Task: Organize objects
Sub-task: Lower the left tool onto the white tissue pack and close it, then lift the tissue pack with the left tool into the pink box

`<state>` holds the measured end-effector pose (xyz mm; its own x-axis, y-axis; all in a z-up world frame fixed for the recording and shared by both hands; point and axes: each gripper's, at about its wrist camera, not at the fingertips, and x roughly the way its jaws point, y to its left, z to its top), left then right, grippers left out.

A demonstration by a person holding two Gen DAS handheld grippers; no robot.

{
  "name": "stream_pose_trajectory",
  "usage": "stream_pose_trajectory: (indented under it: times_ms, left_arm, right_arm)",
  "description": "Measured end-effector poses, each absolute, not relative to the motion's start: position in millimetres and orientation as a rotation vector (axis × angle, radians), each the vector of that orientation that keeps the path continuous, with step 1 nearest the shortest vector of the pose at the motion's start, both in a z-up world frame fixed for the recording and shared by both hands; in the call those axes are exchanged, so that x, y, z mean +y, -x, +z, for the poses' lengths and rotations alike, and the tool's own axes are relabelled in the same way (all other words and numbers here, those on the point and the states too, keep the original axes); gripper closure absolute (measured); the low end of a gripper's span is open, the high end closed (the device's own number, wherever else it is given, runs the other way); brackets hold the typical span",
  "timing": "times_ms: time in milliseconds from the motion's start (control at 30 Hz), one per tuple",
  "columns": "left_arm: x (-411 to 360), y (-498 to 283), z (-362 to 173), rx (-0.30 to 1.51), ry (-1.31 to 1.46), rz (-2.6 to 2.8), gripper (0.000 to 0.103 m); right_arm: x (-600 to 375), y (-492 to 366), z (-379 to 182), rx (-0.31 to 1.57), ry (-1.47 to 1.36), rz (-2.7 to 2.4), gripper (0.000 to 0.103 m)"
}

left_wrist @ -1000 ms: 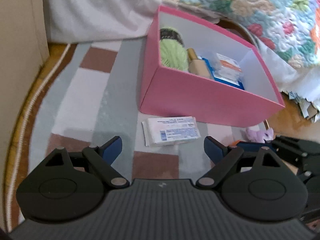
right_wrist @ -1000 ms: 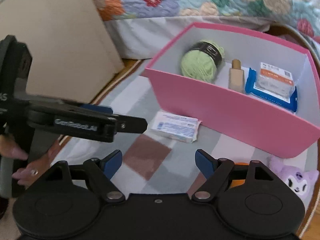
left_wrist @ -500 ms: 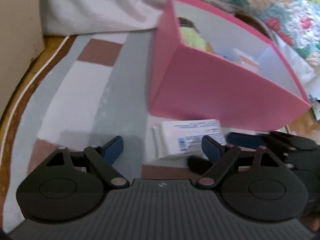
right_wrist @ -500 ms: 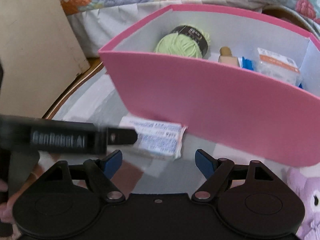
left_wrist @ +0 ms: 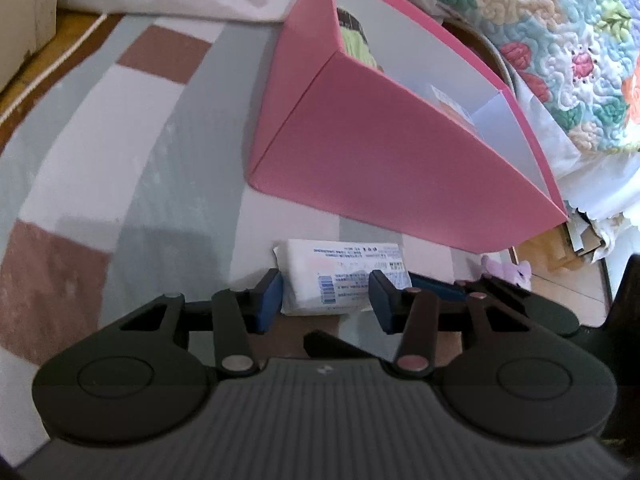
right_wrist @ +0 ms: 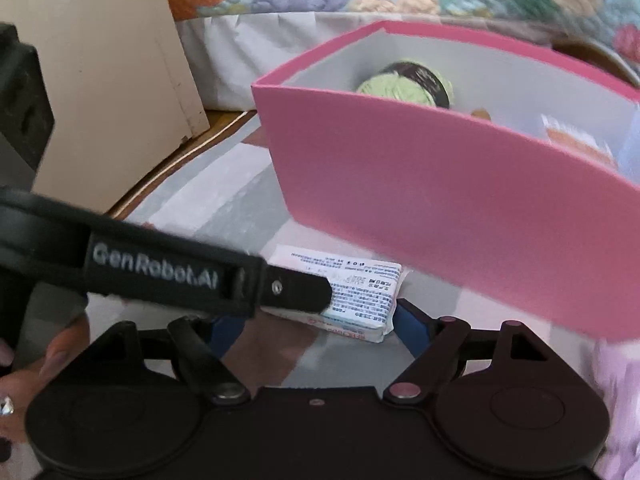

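Left gripper [left_wrist: 325, 296]: white tissue pack [left_wrist: 340, 280] sits between the blue pads. Jaws have just been closing in on it; left pad touches the pack's short end, right pad lies over its right part. Firm clamp? Can't tell.

Right gripper [right_wrist: 316, 326]: jaws spread wide, released. The same pack [right_wrist: 360, 296] lies just ahead of them, its right end beside the right pad.

Pack lies flat on the striped rug [left_wrist: 120, 152], just in front of the near wall of the pink box [left_wrist: 400, 168], near its left corner.

Writing: "GenRobot.AI" in white on the left gripper's black finger, seen from the right wrist. Pack has small blue print and a barcode, unreadable.
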<state>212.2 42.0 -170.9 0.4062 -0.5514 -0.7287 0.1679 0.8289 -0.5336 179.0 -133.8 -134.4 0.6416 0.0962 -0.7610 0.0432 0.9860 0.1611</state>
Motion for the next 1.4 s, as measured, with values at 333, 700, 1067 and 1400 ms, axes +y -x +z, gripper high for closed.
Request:
stream_pose_trajectory:
  times_ms: [333, 700, 1067, 1400]
  left_arm:
    - [42, -209, -171, 1.063, 0.402, -0.451, 0.068]
    - [32, -189, -158, 1.16, 0.388, -0.506, 0.068]
    - [34, -144, -97, 1.071, 0.37, -0.577, 0.068]
    - [5, -135, -25, 0.937, 0.352, -0.634, 0.068]
  right_arm:
    - [-143, -165, -140, 0.896, -0.137, 0.031, 0.047]
    - [-130, -138, -122, 0.922, -0.01, 0.029, 0.039]
    - [-122, -101, -79, 0.849, -0.006, 0.049, 0.031]
    - [-139, -73, -17, 0.742, 0.006, 0.029, 0.031]
